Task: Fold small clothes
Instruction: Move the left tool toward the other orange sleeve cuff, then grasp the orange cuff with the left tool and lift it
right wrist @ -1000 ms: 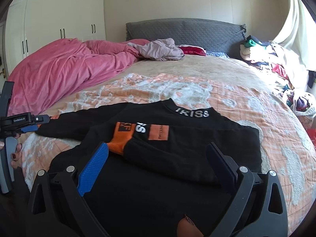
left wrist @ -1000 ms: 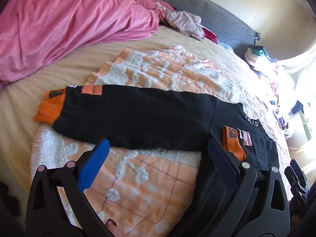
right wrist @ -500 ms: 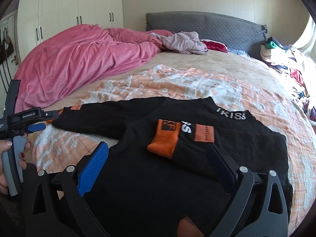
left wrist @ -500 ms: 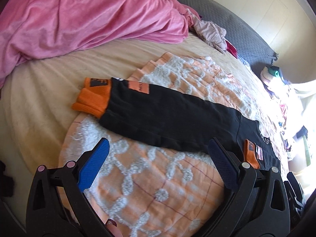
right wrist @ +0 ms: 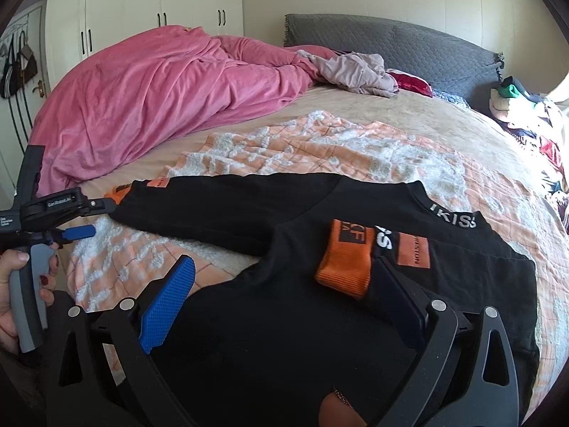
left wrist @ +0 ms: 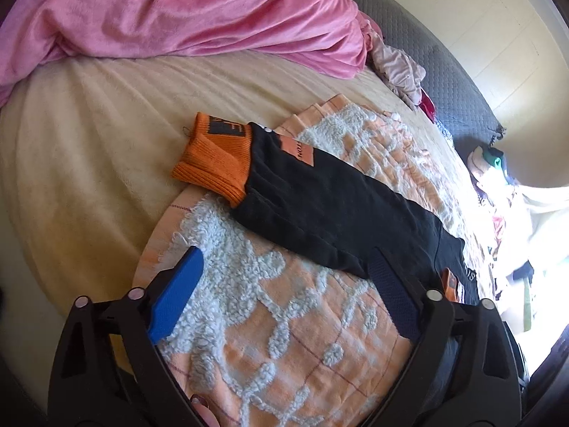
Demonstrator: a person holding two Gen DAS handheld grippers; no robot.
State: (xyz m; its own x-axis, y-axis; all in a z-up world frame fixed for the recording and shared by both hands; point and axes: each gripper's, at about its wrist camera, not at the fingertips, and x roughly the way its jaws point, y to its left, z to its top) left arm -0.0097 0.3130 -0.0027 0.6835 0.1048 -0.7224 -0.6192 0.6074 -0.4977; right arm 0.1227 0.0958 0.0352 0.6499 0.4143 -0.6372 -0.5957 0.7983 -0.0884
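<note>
1. Bedroom; bed (right wrist: 409, 114) under an orange-and-white tufted blanket (left wrist: 291, 338), black sweatshirt (right wrist: 284, 320) spread flat on it.
2. Nearest: right gripper (right wrist: 284, 291) over the body panel, spread wide, empty.
3. Just ahead: one orange cuff (right wrist: 346, 259) already folded onto the chest.
4. Left gripper (left wrist: 288, 295) likewise wide apart, empty; outstretched sleeve (left wrist: 338, 206) ahead, long axis running up-left to its cuff (left wrist: 217, 158). Left side nearer.
5. Farther: "KISS" on the collar, "GenRobot.AI" on the left tool; pink duvet (right wrist: 160, 99) beyond.

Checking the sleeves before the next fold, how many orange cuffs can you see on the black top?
2. One orange cuff lies folded across the black top; the other cuff ends the outstretched sleeve.
</note>
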